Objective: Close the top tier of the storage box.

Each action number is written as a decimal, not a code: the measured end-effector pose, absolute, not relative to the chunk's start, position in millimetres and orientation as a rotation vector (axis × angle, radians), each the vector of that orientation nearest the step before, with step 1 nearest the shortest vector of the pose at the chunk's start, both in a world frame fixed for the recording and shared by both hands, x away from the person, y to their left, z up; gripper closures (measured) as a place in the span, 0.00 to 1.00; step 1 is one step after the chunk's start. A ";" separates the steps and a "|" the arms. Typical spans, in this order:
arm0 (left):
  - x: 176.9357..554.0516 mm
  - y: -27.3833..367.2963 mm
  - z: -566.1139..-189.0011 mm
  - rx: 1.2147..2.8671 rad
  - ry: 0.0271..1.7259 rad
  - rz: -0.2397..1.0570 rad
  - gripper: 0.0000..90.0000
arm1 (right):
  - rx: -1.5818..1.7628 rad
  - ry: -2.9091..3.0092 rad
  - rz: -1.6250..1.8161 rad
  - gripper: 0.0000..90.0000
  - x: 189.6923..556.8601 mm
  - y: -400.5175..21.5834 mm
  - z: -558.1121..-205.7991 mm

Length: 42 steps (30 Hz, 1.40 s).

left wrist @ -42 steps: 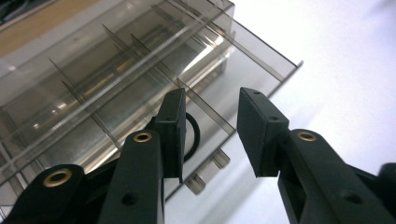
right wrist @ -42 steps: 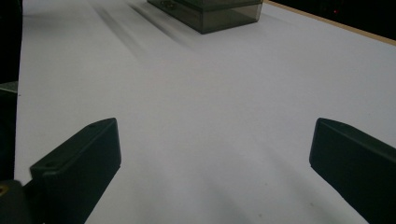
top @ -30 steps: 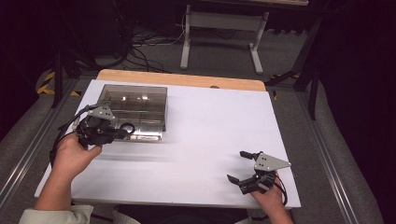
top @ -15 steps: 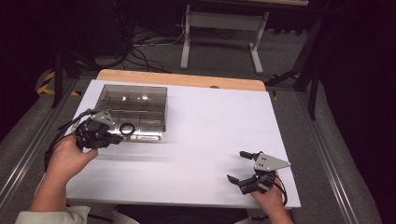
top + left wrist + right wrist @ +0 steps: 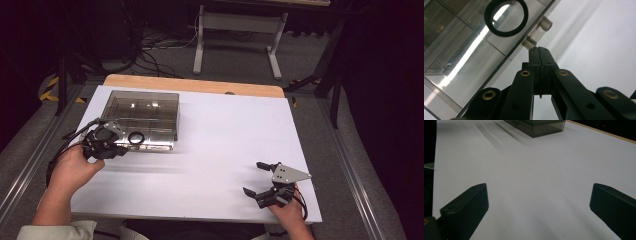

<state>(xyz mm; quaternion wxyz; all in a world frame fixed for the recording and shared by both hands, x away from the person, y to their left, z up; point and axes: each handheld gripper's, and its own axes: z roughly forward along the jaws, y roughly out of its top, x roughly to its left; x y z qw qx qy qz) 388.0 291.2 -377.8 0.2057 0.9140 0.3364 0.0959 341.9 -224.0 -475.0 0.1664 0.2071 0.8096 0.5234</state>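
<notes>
Left tongs (image 5: 539, 53), pressed together, sit at the clear box's (image 5: 142, 112) latch (image 5: 537, 32); right tongs (image 5: 260, 179) gape apart, resting on the bench (image 5: 215, 135). A slip could shove the box.

Your left gripper (image 5: 539, 53) hides part of the clear box's (image 5: 142, 112) front edge in the high view, so you can't tell whether its tips touch the latch (image 5: 537, 32). The box's inside is lost in glare. In the right gripper view, the frame cuts off the box's top.
</notes>
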 end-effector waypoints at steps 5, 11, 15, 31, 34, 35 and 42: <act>389.4 292.2 -380.0 2.556 0.954 0.257 1.00 | 0.591 2.305 1.489 0.03 342.0 -224.0 -475.1; 393.1 291.5 -385.1 2.578 0.969 0.278 1.00 | 0.593 2.305 1.490 0.03 342.1 -224.1 -475.1; 394.1 292.2 -386.4 2.567 0.975 0.281 1.00 | 0.594 2.305 1.491 0.03 342.2 -224.1 -475.2; 397.0 295.2 -389.4 2.555 0.950 0.290 1.00 | 0.597 2.306 1.493 0.03 342.2 -224.1 -475.2; 397.1 295.5 -389.3 2.552 0.951 0.284 1.00 | 0.597 2.305 1.494 0.03 342.2 -223.9 -475.3; 397.0 295.8 -389.2 2.548 0.952 0.281 1.00 | 0.597 2.305 1.493 0.03 342.2 -223.9 -475.3; 398.1 296.4 -388.2 2.486 0.992 0.306 1.00 | 0.595 2.306 1.490 0.03 342.1 -223.8 -475.3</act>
